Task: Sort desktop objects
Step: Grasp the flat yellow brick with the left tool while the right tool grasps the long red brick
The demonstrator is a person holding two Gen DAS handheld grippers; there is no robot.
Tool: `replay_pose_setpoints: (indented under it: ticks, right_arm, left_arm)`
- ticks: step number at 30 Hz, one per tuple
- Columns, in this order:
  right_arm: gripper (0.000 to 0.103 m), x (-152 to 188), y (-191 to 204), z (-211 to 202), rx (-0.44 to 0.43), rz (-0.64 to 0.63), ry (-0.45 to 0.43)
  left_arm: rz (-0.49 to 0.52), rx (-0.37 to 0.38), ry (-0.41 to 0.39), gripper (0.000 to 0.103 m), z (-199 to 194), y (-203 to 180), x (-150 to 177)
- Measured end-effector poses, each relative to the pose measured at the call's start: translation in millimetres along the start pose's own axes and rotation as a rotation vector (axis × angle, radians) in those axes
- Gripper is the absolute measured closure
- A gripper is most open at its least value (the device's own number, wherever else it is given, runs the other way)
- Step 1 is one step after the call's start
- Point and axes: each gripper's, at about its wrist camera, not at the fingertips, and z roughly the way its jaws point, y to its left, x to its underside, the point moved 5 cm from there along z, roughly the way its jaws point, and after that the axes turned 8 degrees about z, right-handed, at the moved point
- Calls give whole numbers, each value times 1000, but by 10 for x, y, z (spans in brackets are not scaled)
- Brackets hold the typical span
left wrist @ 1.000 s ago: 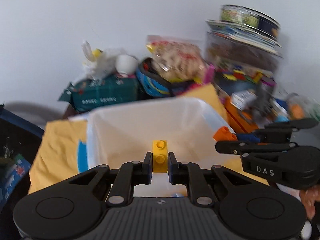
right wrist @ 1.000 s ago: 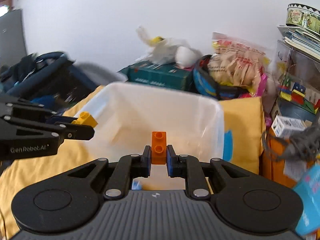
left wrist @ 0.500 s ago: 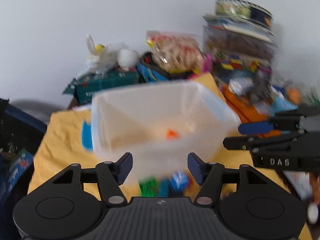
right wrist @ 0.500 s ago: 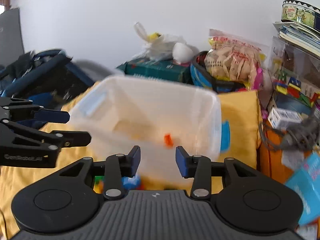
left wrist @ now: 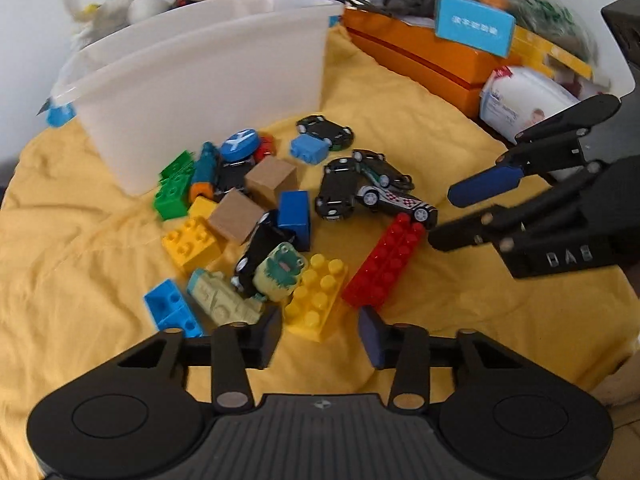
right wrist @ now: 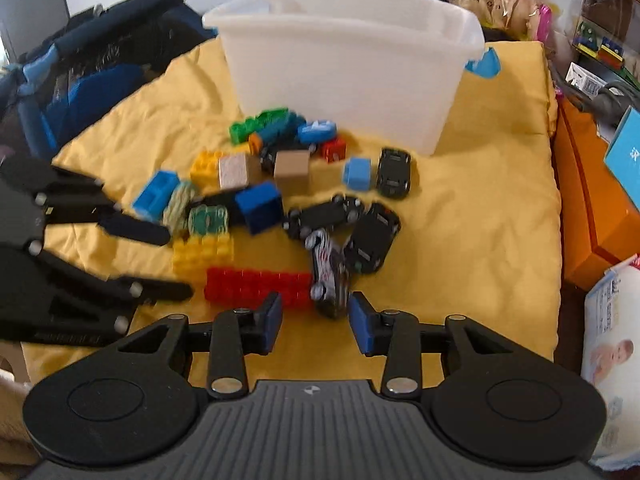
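I hold both tongs low over the toy pile on the wrinkled yellow cloth (left wrist: 420,128), each tilted down at it. My left gripper (left wrist: 320,330) is partly open and its jaws have just been closing; nothing sits between them, though the flat yellow studded plastic brick (left wrist: 316,296) lies just ahead of the gap, so I judge that brick is my next pick. My right gripper (right wrist: 316,318) stands at a similar narrow gap and has closed a little too, empty, with the tail of the silver and black toy race car (right wrist: 328,276) just in front and the long red studded plastic brick (right wrist: 256,286) beside it. The translucent white plastic bin (right wrist: 348,60) stands behind the pile, close enough for short carries. The remaining blocks and cars still lie on the cloth, so sorting looks far from finished
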Motion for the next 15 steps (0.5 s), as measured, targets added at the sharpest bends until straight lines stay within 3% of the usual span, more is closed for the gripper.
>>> replay_pose_setpoints:
  ticks: [6,10,12,15]
  right_arm:
    - [62,143,98,-91,-7,-38,-10]
    - [61,164,253,-136,-21,-213,-45]
    - [61,185,306,-83,-11,-288,-2]
    - [61,161,245,5,-74,-123,88]
  left_arm:
    - [35,12,35,72,144,-13,-62]
    - [27,8,61,75,71,-114,45]
    - [-26,9,75,76,-10,-100,127]
    - [-103,9,82,76,-121,-87,235]
